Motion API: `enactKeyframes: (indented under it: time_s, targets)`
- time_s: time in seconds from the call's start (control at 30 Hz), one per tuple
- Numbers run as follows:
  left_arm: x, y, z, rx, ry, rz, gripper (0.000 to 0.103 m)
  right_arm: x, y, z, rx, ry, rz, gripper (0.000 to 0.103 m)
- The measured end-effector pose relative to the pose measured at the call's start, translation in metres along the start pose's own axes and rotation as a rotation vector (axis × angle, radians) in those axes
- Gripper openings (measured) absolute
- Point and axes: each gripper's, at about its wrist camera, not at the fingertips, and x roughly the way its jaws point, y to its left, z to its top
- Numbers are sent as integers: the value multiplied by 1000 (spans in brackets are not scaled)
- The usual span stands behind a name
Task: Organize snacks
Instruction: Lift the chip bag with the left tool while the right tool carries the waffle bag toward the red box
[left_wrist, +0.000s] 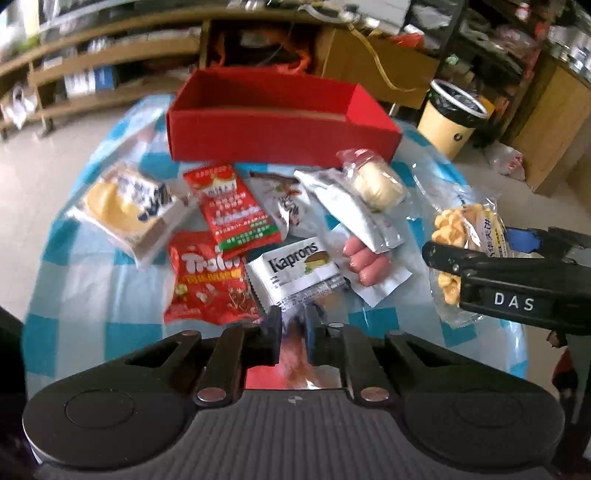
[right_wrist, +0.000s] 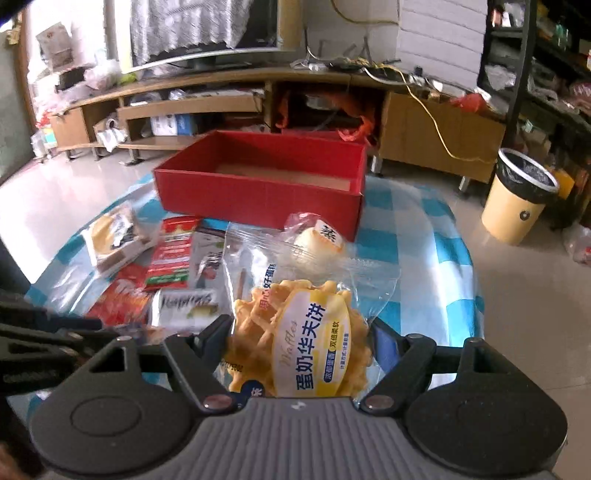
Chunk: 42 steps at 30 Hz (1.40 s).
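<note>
An empty red box (left_wrist: 280, 125) stands at the far side of the checked table; it also shows in the right wrist view (right_wrist: 258, 184). Snack packs lie in front of it: a Kaprons wafer (left_wrist: 295, 273), a red Trolli bag (left_wrist: 210, 284), a red sachet (left_wrist: 236, 210), a sausage pack (left_wrist: 365, 262), a round pastry (left_wrist: 373, 181) and a cake slice (left_wrist: 125, 210). My right gripper (right_wrist: 301, 339) is shut on a waffle pack (right_wrist: 303, 339) held above the table's right side, also seen in the left wrist view (left_wrist: 465, 236). My left gripper (left_wrist: 293, 325) is shut on a blurred pink-red pack (left_wrist: 295, 362).
A cream bin (left_wrist: 450, 114) with a black liner stands on the floor right of the table. A low wooden TV cabinet (right_wrist: 258, 92) and cluttered shelves (right_wrist: 535, 74) run behind. The table's blue-and-white cloth (left_wrist: 92, 295) is bare at its near left.
</note>
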Motion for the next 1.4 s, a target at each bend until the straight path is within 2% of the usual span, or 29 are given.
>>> enactKeyframes:
  time_s: [0.1,0.13,0.2,0.23,0.27,0.3,0.33,0.43,0.53,0.6,0.7,0.73,0.77,0.8,0.83,0.87,1.0,1.13,1.27,1.4]
  targets:
    - [24,3,-9,41,89,68,18,8,-5,4,22,2,-5,74]
    - [32,5,-16,52,137,56,23,10,-8,2,37,13,-2,74]
    - [41,10,-29,27,160,55,46,14,-16,-2,66,35,20,74]
    - [41,13,-34,19,149,81,78,15,-17,-4,70,39,16,74]
    - [42,15,-35,0,141,109,101,17,-18,-5,70,48,5,74]
    - [44,17,-37,-35,135,125,103,16,-20,-8,72,50,5,74]
    - [46,19,-38,-67,146,119,99,16,-21,-9,72,50,13,74]
    - [40,16,-38,-142,183,23,99,14,-25,-9,84,53,7,74]
    - [22,-7,-46,-66,137,20,103,7,-29,-9,97,32,21,74]
    - [23,-31,-56,75,97,83,103,2,-34,-12,104,25,31,74]
    - [59,-59,-78,333,181,283,103,-2,-40,-14,121,29,36,74]
    - [61,-57,-80,325,171,280,103,-4,-42,-14,122,24,38,74]
    - [59,-52,-77,274,192,263,95,-6,-44,-15,122,22,36,74]
    - [55,-46,-70,217,221,196,82,-8,-45,-16,123,23,32,74]
    - [51,-43,-64,171,241,157,65,-11,-47,-18,125,21,32,74]
    - [47,-43,-60,154,233,173,55,-14,-48,-19,128,18,37,74]
    - [41,-47,-51,100,240,106,50,-22,-53,-26,146,11,44,74]
    - [14,-61,-32,104,138,80,49,-30,-54,-28,131,-1,25,74]
    - [-3,-67,-9,80,14,86,49,-36,-55,-21,143,-29,19,74]
    - [-1,-51,14,7,-40,80,49,-35,-46,-9,121,-54,9,74]
